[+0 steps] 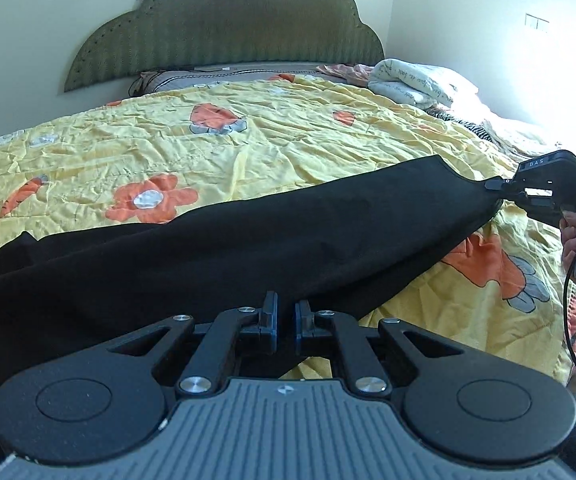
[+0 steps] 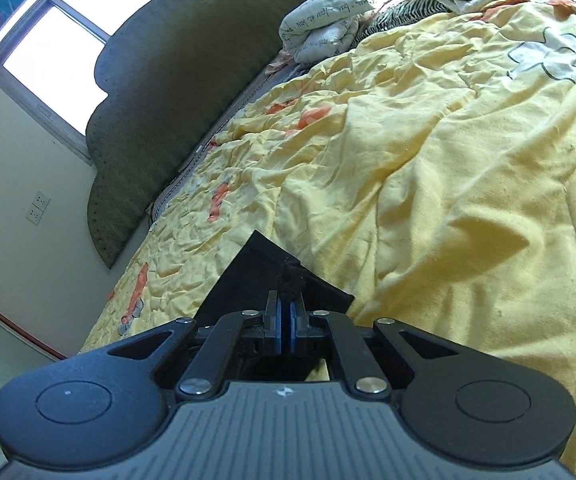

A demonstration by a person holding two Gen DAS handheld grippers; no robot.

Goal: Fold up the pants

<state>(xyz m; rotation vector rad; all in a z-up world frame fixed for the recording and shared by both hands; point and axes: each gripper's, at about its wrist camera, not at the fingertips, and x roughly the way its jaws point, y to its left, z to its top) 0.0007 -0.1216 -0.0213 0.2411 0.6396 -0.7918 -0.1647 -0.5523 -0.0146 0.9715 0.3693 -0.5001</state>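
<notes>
"DAS" readable on right claw (image 1: pixel 498 185) body. One black pants (image 1: pixel 247 240), stretched across near edge of bed (image 1: pixel 247 128) over yellow flowered quilt (image 2: pixel 448 160). Two claws: left claw (image 1: pixel 286 312) nearly closed, pinching pants edge; right claw closed tight on bunched pants corner (image 2: pixel 288 276) toward bed's right edge. One white bundle (image 1: pixel 416 80) with unreadable cursive print near headboard (image 1: pixel 223 28).
</notes>
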